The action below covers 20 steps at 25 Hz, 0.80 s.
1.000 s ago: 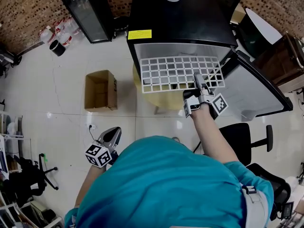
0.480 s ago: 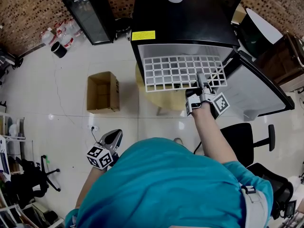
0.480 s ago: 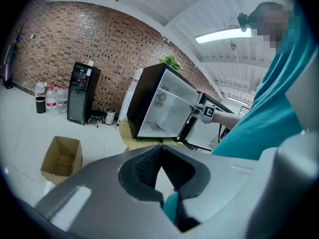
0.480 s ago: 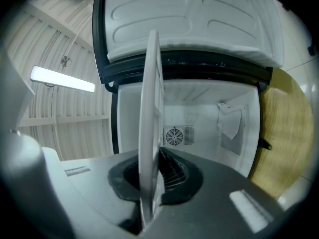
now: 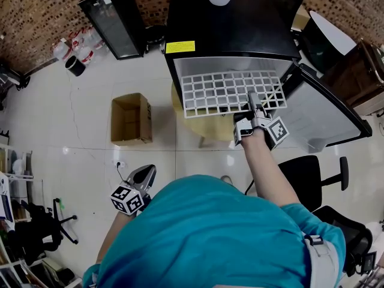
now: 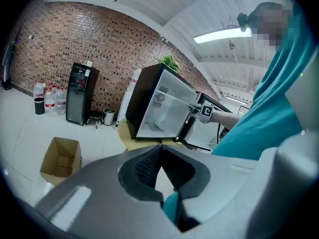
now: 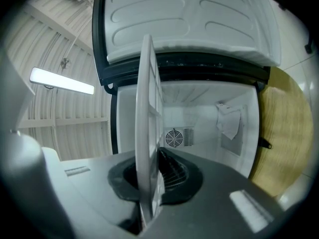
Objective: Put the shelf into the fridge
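While the right gripper [image 5: 253, 99] has its jaws clamped on the near edge of the white wire-grid shelf [image 5: 223, 92], right of that edge's middle, the shelf lies flat at the mouth of the black fridge with a white interior [image 5: 231, 23]. Its far edge sits at the opening. Its left edge runs close to the left wall, and its right corner is near the hinge of the open fridge door [image 5: 327, 116], which is swung wide to the right. From the right gripper view the shelf [image 7: 148, 133] shows edge-on, with bare cavity beyond it. The left gripper [image 5: 144, 173] hangs low at the person's side over open floor, its jaws closed together on nothing. A brown open cardboard box [image 5: 129, 117] sits well left of the fridge.
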Each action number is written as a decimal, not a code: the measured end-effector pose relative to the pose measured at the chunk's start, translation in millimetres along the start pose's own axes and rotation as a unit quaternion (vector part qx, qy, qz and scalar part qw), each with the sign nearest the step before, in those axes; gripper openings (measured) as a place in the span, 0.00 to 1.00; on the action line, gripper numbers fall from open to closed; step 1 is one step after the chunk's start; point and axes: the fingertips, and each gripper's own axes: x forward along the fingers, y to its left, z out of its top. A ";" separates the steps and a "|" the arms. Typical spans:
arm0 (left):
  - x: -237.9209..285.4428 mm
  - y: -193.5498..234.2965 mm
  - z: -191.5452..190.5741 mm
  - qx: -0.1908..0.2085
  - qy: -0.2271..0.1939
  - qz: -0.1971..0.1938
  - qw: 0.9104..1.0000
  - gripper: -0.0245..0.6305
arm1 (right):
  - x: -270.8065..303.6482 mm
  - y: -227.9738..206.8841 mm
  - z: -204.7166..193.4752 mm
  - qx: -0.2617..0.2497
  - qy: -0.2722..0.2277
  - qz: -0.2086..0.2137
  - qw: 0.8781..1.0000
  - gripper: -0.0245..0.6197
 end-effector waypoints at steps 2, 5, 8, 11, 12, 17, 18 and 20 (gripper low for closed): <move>0.6 0.7 -0.6 -0.002 0.000 0.000 1.000 0.04 | 1.2 0.2 0.1 0.004 -0.004 0.002 1.000 0.07; 1.3 0.9 -3.0 -0.005 -0.001 0.001 1.000 0.04 | 2.6 -1.5 0.7 0.004 -0.009 0.002 1.000 0.07; 2.8 -0.2 -5.9 -0.006 0.001 0.000 1.000 0.04 | 3.8 -2.3 1.0 0.005 -0.015 0.000 1.000 0.07; 4.5 -0.2 -7.4 -0.009 0.000 0.000 1.000 0.04 | 3.8 -1.1 0.6 0.009 -0.015 0.001 1.000 0.07; 4.5 0.5 -7.6 -0.010 0.000 0.001 1.000 0.04 | 3.3 -0.6 0.1 0.011 -0.015 0.002 1.000 0.07; 5.3 4.6 -7.4 -0.016 -0.001 0.005 1.000 0.04 | -3.6 -5.6 -3.6 0.026 -0.021 0.012 0.999 0.07; 5.7 4.5 -7.3 -0.016 0.000 0.005 1.000 0.04 | -3.6 -6.1 -4.1 0.030 -0.023 0.014 0.999 0.07; 6.2 3.4 -7.3 -0.013 0.001 0.004 1.000 0.04 | -1.4 -4.9 -5.8 0.037 -0.026 0.015 0.999 0.08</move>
